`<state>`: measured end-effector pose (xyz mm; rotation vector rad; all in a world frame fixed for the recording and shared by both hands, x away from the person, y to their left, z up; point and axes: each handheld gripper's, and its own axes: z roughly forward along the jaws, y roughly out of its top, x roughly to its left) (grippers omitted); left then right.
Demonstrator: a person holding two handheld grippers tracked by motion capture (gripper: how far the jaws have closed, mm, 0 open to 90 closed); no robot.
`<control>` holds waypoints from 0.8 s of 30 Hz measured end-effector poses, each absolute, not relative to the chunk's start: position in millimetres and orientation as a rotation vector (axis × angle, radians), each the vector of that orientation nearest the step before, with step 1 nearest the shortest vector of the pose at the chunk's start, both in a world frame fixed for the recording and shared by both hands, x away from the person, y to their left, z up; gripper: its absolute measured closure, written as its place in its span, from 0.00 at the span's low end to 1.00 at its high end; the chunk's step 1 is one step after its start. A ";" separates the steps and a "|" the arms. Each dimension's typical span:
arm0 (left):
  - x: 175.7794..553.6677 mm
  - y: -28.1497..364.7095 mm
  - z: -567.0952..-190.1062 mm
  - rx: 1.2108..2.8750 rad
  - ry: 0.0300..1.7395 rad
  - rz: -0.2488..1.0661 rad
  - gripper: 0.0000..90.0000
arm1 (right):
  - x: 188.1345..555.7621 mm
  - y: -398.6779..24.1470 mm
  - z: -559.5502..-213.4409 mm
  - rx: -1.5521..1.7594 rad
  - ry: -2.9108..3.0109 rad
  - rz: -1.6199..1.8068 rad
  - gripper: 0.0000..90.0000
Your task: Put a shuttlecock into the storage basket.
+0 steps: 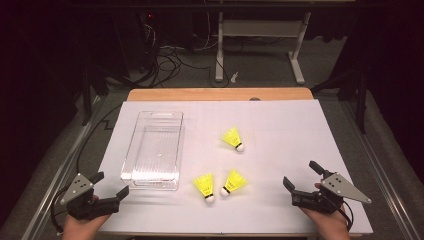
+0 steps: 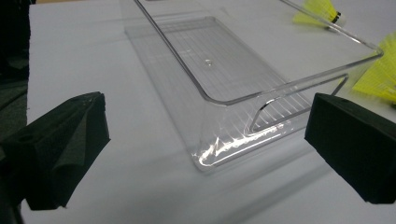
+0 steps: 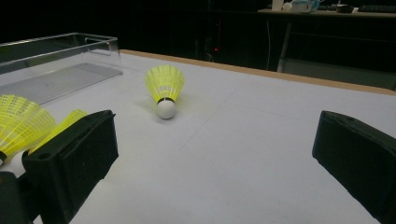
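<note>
1. Three yellow shuttlecocks lie on the white table (image 1: 280, 130): a near pair (image 1: 220, 186) side by side in front, and a far shuttlecock (image 1: 233, 138) behind them.
2. The clear plastic bin (image 1: 150, 172) stands empty, just left of the pair.
3. The right gripper (image 1: 300, 181), jaws wide apart and holding nothing, rests at the near right; the pair lies to its left, cork ends toward the person.
4. The left gripper (image 1: 109, 184), equally agape and empty, faces the bin's near end.
5. The right hand looks better placed to reach the pair.

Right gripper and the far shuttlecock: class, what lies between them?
Bare white table between right gripper and far shuttlecock, as the right gripper view shows.
</note>
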<state>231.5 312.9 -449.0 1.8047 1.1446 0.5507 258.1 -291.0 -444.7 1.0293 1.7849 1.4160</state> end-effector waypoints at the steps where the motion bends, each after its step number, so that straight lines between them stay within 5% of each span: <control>1: 232.0 312.6 -449.8 1.809 1.147 0.542 0.01 | 258.2 -290.7 -444.7 1.028 1.786 1.416 0.01; 24: 246.5 305.9 -466.4 1.963 1.289 0.403 0.01 | 260.5 -287.6 -446.9 1.038 1.798 1.417 0.01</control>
